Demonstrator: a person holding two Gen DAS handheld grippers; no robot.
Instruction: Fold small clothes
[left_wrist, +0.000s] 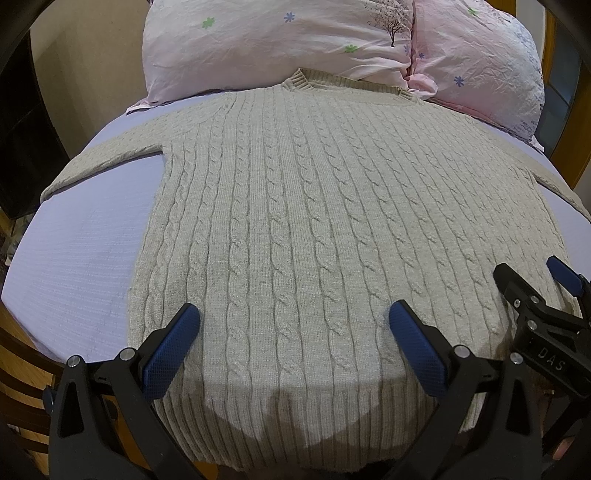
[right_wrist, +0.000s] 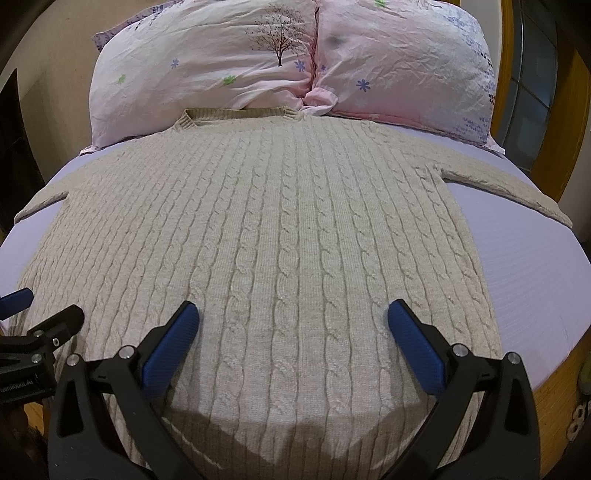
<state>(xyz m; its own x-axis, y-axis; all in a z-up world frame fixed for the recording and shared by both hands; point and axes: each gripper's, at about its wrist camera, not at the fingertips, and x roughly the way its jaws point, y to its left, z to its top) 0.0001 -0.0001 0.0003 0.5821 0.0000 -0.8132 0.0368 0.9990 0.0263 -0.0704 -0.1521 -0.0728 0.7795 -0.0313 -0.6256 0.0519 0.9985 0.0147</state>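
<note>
A beige cable-knit sweater (left_wrist: 295, 206) lies flat on the bed, collar toward the pillows, both sleeves spread out to the sides; it also shows in the right wrist view (right_wrist: 280, 229). My left gripper (left_wrist: 293, 325) is open and empty above the sweater's lower left part, near the ribbed hem. My right gripper (right_wrist: 293, 325) is open and empty above the lower right part. The right gripper shows at the right edge of the left wrist view (left_wrist: 532, 280). The left gripper's fingers (right_wrist: 14, 299) show at the left edge of the right wrist view.
The bed has a lavender sheet (left_wrist: 77, 251) with bare areas on both sides of the sweater (right_wrist: 532, 258). Two pink flowered pillows (left_wrist: 273, 44) (right_wrist: 402, 62) lean at the head, touching the collar. A wooden bed frame (right_wrist: 546, 384) edges the mattress.
</note>
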